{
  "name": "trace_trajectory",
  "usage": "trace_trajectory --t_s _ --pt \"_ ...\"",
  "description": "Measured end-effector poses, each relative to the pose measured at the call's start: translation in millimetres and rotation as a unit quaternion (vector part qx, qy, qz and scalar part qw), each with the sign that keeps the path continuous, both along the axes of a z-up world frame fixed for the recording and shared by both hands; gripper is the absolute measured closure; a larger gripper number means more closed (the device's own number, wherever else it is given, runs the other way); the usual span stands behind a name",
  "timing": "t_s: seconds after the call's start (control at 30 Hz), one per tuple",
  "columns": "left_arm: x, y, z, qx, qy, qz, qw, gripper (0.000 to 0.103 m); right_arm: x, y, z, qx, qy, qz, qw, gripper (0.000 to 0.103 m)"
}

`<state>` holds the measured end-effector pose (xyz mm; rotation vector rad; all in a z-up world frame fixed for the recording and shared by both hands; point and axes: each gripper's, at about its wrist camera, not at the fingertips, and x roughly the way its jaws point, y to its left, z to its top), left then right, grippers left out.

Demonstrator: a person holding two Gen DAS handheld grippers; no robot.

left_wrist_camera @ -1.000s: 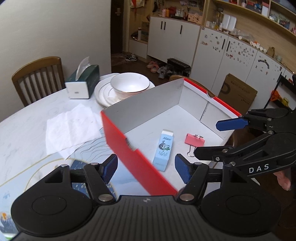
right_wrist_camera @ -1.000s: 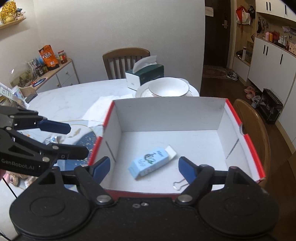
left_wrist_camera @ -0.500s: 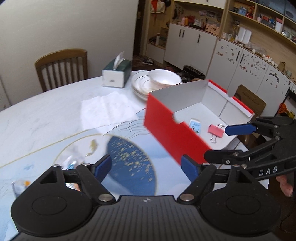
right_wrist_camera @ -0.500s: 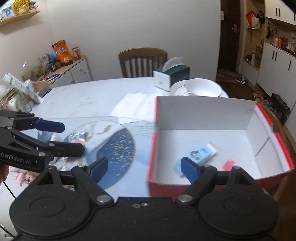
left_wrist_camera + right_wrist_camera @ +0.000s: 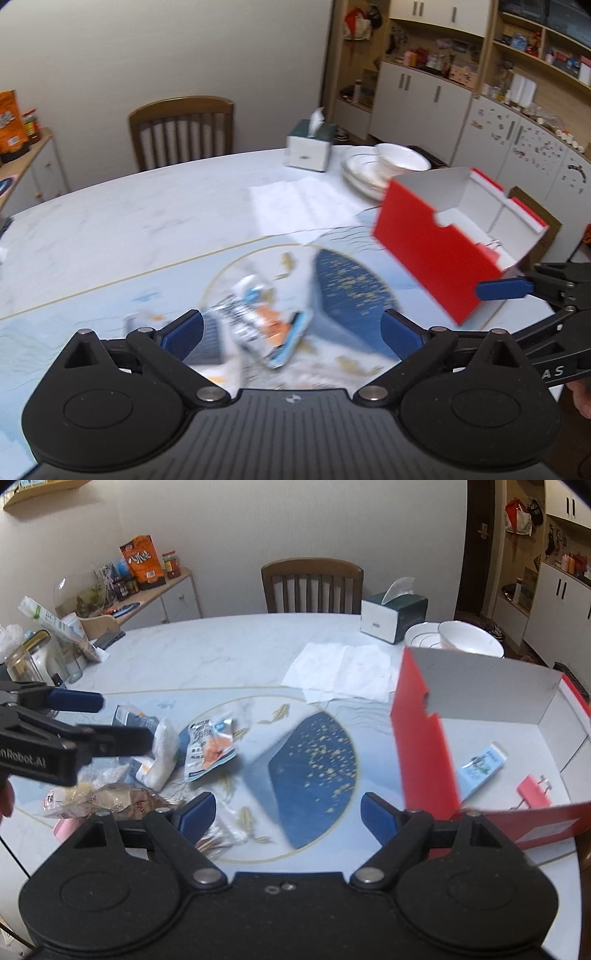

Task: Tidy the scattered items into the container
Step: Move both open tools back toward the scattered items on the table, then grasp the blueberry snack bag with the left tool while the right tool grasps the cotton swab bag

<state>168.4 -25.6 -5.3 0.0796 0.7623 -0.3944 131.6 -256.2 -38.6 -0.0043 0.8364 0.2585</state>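
Observation:
The red box with white inside (image 5: 424, 746) stands at the table's right; it also shows in the left wrist view (image 5: 436, 247). It holds a light blue eraser (image 5: 480, 766) and a pink binder clip (image 5: 532, 789). A silver-blue snack packet (image 5: 211, 746) lies left of the box, blurred in the left wrist view (image 5: 258, 317). Beside it lie a white pouch (image 5: 162, 753) and a brown wrapped snack (image 5: 110, 799). My left gripper (image 5: 291, 334) is open just above the packet. My right gripper (image 5: 284, 812) is open and empty over the blue table pattern.
A white paper towel (image 5: 343, 672), a green tissue box (image 5: 393, 616) and stacked white dishes (image 5: 458, 642) sit at the back. Jars and bags (image 5: 44, 646) crowd the left edge. A wooden chair (image 5: 312, 585) stands behind the table.
Both grippers have swung left, away from the box and toward the scattered packets. Both stay open and empty.

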Motion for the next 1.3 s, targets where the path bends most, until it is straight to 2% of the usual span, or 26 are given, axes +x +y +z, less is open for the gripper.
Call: trace_trajectory --t_s 0.17,0.4,0.53,0.73,0.9,1.1,1.3 --pt "-2.7 38.6 -12.4 0.029 -0.007 0.028 0.9991 0.001 -1.0 24.7 -11.1 -0.003 0.013 -0.014 1.000 0.018" --pt "2.3 96.3 -31.4 0.036 0.038 0.094 0.9942 0.001 3.6 58.2 -27.3 -0.006 0.029 -0.024 0.999 0.018" --pt "2.6 116.4 -40.3 0.040 0.057 0.107 0.9918 0.001 7.1 70.5 -34.1 -0.012 0.034 -0.030 0.999 0.018" --pt "1.3 120.5 -57.3 0.064 0.089 0.110 0.9878 0.001 15.8 80.0 -45.8 -0.022 0.044 -0.046 0.998 0.018" --pt "-6.2 125.6 -67.4 0.059 0.112 0.111 0.9857 0.001 19.5 84.8 -52.4 -0.024 0.051 -0.050 0.997 0.018" --pt "-14.5 123.6 -74.9 0.063 0.122 0.103 0.9851 0.001 21.6 91.7 -64.1 -0.037 0.063 -0.047 0.996 0.019" --pt "-19.6 124.3 -76.1 0.061 0.106 0.098 0.9876 0.001 20.1 92.6 -73.7 -0.037 0.073 -0.049 0.995 0.019"
